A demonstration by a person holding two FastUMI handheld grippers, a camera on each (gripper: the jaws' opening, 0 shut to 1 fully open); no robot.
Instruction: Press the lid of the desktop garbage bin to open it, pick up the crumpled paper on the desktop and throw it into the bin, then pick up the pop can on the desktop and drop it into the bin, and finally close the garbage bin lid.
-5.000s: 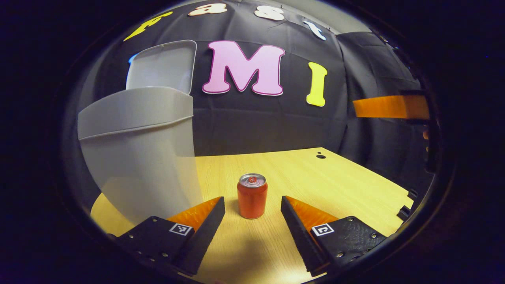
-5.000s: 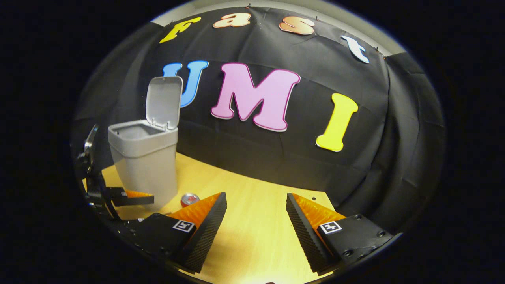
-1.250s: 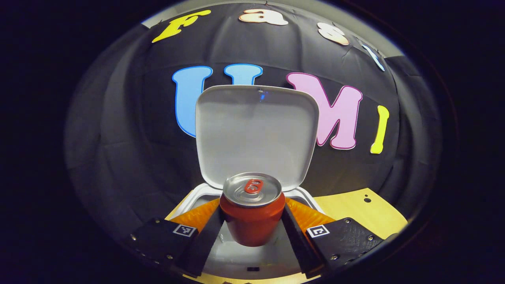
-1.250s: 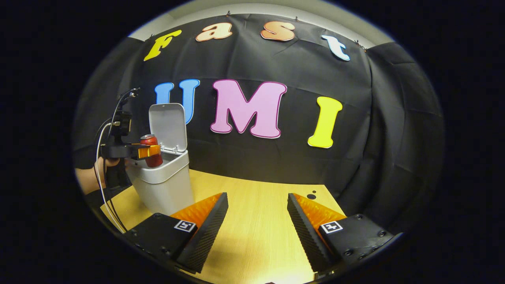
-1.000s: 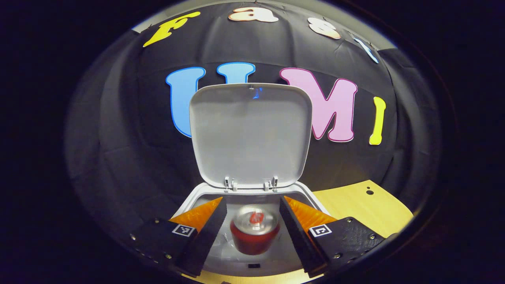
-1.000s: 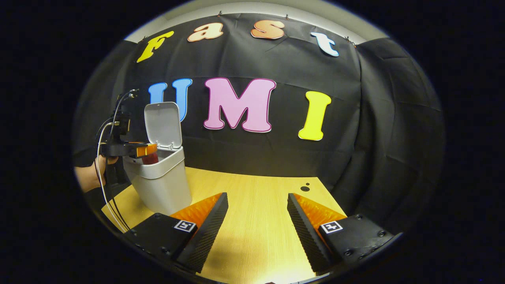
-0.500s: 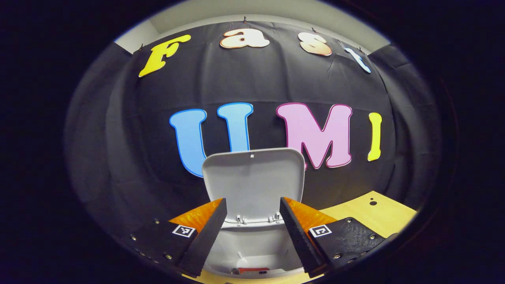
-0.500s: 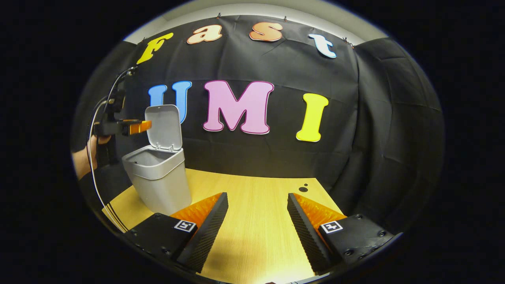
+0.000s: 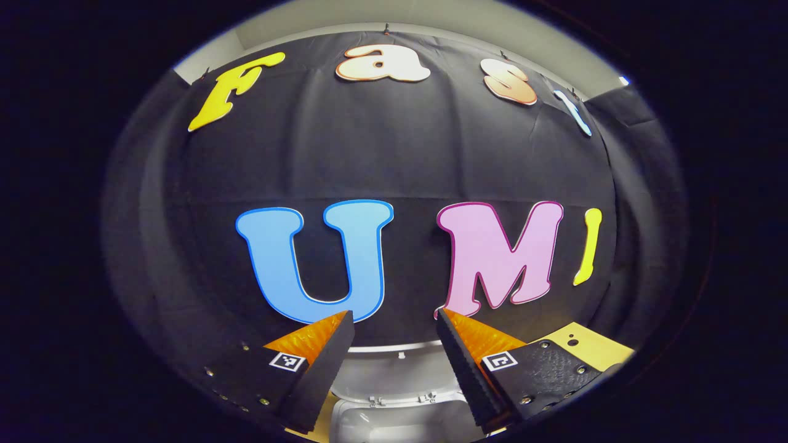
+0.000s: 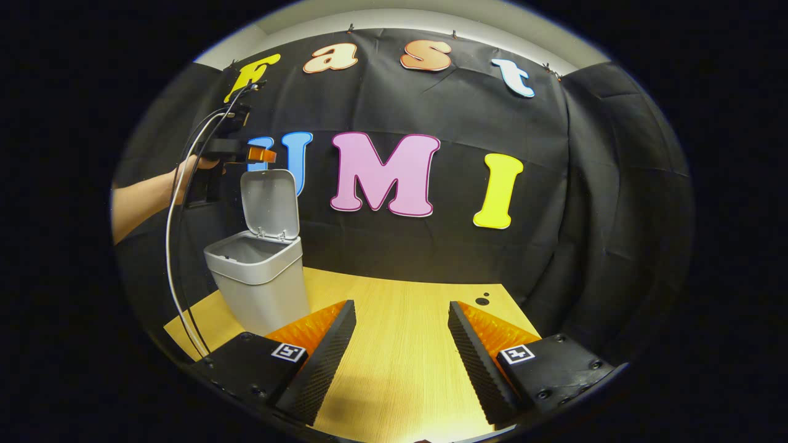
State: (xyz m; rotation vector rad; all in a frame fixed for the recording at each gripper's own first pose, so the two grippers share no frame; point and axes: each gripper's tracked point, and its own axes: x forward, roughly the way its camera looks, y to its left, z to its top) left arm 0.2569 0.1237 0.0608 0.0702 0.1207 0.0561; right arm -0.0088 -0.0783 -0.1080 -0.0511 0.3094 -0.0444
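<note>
both grippers gape empty (bin (image 10: pixel 258 289) lid (image 10: pixel 269 203) up).

I see bin (image 10: pixel 258 280) on the table (image 10: pixel 400 344) at its left rear, lid (image 10: pixel 269 203) upright at the bin's back edge, left gripper (image 10: pixel 261 155) just above the lid top, my right gripper (image 10: pixel 400 344) over the table's near side, well apart from the bin

The garbage bin (image 10: pixel 258 289) is pale grey, and its raised lid (image 10: pixel 271 203) is the same grey, a shade lighter on the inner face. The desk (image 10: pixel 400 344) is light yellow wood with a fine straight grain and a small dark hole or two, seemingly black, near its far edge. White cables (image 10: pixel 175 246) trail from the left gripper (image 10: pixel 261 155).
</note>
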